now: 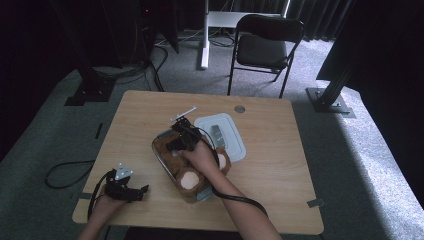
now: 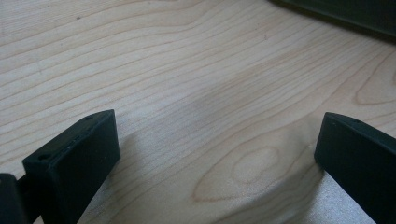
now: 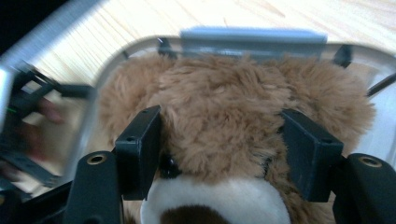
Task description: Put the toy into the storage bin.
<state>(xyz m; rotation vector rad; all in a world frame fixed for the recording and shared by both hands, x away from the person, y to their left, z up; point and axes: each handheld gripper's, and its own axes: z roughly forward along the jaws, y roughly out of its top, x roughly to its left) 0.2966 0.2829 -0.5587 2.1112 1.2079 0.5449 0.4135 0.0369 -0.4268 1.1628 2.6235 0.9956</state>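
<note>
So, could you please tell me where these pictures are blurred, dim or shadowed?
Right gripper view: the teddy bear is fairly sharp, the container rim at left smears. Left gripper view: soft shadow on the table. High view: dark surroundings, bright floor at right.

The high view was dim, with near-black curtains at both sides, while a pale band of light fell across the carpet (image 1: pixel 360 145) at the right. The tabletop (image 1: pixel 280 150) was evenly lit, without glare. In the left tool view the wood grain was sharp and soft shadows lay beside the jaws. The right tool view was smeared by motion blur at its left edge, yet the plush bear (image 3: pixel 233 116) stayed fairly crisp.
</note>
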